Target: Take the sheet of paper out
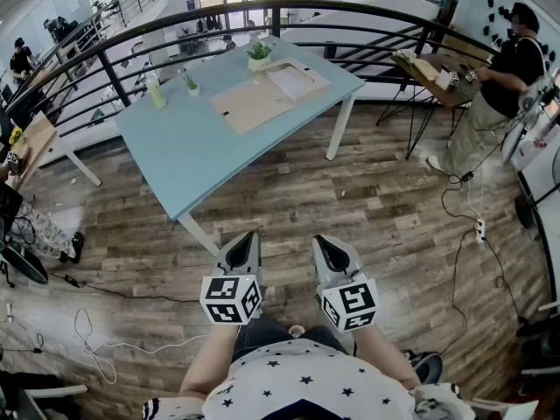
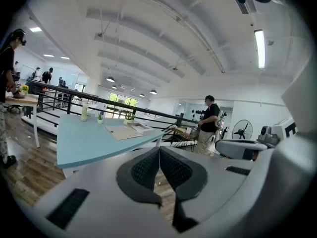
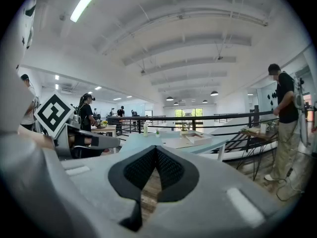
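Wood-plank floor (image 1: 367, 208) fills most of the head view, bounded at the far side by a curved black railing (image 1: 175, 20); a pale blue counter (image 1: 184, 147) on white legs stands on it, set at an angle just inside the railing; to the right a person in a dark top (image 1: 499, 86) stands at a small wooden table (image 1: 429, 73), well apart from the counter; low in the head view the left gripper (image 1: 249, 239) and the right gripper (image 1: 322, 241) are held side by side over the floor, near the counter's front corner but not touching it, each with its marker cube towards the wearer; the left gripper view shows its dark ribbed fingers (image 2: 143, 170) clenched together with nothing between them, and the right gripper view shows its fingers (image 3: 171, 170) pressed tip to tip, likewise with nothing between them; on the counter's far half lies a flat tan folder (image 1: 249, 105), and just beside it, towards the far right corner, a shallow tan-rimmed tray (image 1: 320, 80); the white sheet of paper (image 1: 293, 81) lies inside that tray, well apart from both grippers; a potted plant (image 1: 259, 56) stands at the far edge next to the tray; further left stand a smaller potted plant (image 1: 191, 84) and a pale green bottle (image 1: 156, 92), both upright.
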Demonstrator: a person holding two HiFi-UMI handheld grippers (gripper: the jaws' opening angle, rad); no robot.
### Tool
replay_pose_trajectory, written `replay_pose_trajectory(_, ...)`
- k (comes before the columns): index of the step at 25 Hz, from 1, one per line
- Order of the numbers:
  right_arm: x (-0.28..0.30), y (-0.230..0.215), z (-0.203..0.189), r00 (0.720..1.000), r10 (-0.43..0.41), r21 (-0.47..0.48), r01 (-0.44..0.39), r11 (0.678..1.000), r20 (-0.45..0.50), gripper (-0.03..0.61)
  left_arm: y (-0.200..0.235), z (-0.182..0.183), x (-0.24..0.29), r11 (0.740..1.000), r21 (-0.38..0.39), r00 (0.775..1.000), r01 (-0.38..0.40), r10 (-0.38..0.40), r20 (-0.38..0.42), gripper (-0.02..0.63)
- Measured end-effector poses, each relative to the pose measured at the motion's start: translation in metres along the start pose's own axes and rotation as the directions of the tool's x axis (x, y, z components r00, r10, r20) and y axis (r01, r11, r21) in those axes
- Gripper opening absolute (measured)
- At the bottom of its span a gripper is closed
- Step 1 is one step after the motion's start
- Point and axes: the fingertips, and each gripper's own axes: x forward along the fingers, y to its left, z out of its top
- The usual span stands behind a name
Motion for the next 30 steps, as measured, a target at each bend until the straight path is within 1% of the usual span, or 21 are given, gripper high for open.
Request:
replay_pose_trajectory(4,-0.006,0.018,0.003,0.999,-0.030,-0.001,0.030,1.000,0.013,0.006,0.010,0.000,-0.017,1.000,0.014,1.000,0.019,-0.019,0.012,0.005)
replay_pose_trajectory(7,0.002,0.028,0.008,0.998,-0.058,0.008,0.058,0.998,0.028,0.006,0.026,0.006,-0.018,0.999,0.016,0.999,0.035,-0.035,0.010,0.005)
replay_pose_trajectory(9,0.010,0.032,0.009,0.998,-0.063,0.015,0.063,0.998,0.023,0.006,0.034,0.010,-0.015,0.999,0.017,0.999,0.048,-0.048,0.009,0.005)
replay_pose_trajectory(11,0.019,0.038,0.010,0.999,-0.050,0.031,0.050,0.998,0.019,0.006,0.041,0.013,-0.012,0.998,0.021,0.998,0.058,-0.059,0.005,0.005)
replay_pose_trajectory(14,0.031,0.045,0.015,0.998,-0.039,0.066,0.036,0.997,0.040,0.006,0.051,0.017,-0.009,0.997,0.024,0.997,0.074,-0.074,0.000,0.005)
replay_pose_trajectory(19,0.053,0.042,0.022,0.995,-0.078,0.062,0.075,0.995,0.059,0.006,0.062,0.025,0.004,0.992,0.031,0.993,0.120,-0.120,-0.010,0.005)
replay_pose_trajectory(22,0.068,0.042,0.024,0.994,-0.088,0.067,0.083,0.994,0.065,0.006,0.072,0.029,0.014,0.989,0.039,0.989,0.145,-0.144,-0.021,0.006)
replay_pose_trajectory(26,0.090,0.046,0.019,0.995,-0.081,0.081,0.077,0.994,0.059,0.023,0.087,0.029,0.027,0.983,0.050,0.984,0.176,-0.174,-0.038,0.037)
replay_pose_trajectory(30,0.109,0.048,0.015,0.994,-0.097,0.091,0.092,0.992,0.049,0.040,0.102,0.030,0.038,0.977,0.061,0.979,0.202,-0.199,-0.055,0.058)
